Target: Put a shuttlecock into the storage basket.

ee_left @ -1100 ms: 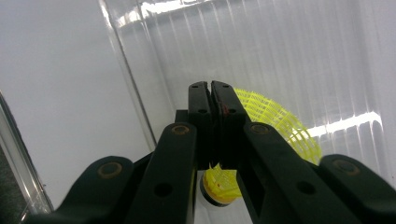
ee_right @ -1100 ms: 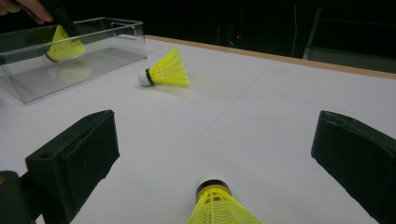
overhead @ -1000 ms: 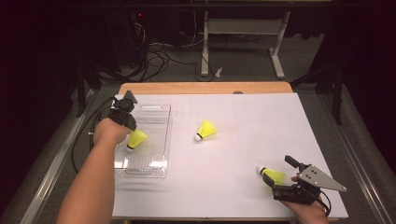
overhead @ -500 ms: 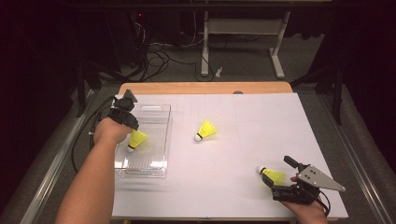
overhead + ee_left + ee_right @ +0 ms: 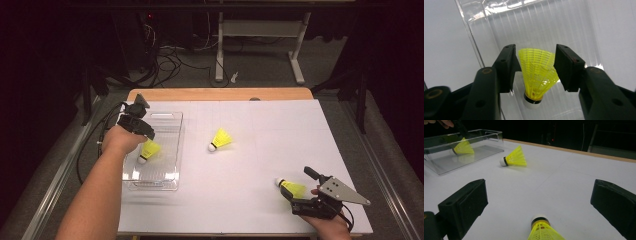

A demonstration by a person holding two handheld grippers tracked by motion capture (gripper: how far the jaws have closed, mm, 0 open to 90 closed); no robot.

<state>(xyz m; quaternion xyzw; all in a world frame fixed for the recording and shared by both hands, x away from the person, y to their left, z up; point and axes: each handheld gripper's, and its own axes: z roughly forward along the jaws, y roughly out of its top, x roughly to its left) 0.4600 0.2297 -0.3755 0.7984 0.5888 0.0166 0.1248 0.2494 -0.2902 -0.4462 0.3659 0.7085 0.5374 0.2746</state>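
A yellow shuttlecock [image 5: 536, 72] with a white cork sits inside the clear plastic tray [image 5: 169, 120] at the table's left. My left gripper [image 5: 150, 137] reaches down into the tray, and both jaws touch the shuttlecock's skirt [image 5: 149, 150]. A second shuttlecock [image 5: 220, 139] lies on its side on the white table, just right of the tray. A third shuttlecock [image 5: 291, 187] lies near the front right edge, cork pointing away from my right gripper [image 5: 300, 190]. That gripper [image 5: 540, 187] is wide open, with this shuttlecock [image 5: 541, 230] between its jaws and untouched.
The white sheet [image 5: 280, 135] covers the table, with a wooden edge [image 5: 220, 94] at the back. Cables and a metal stand's legs [image 5: 260, 45] sit on the floor beyond. From the right gripper view the tray [image 5: 486, 135] is far left, with the middle shuttlecock [image 5: 514, 157] beside it.
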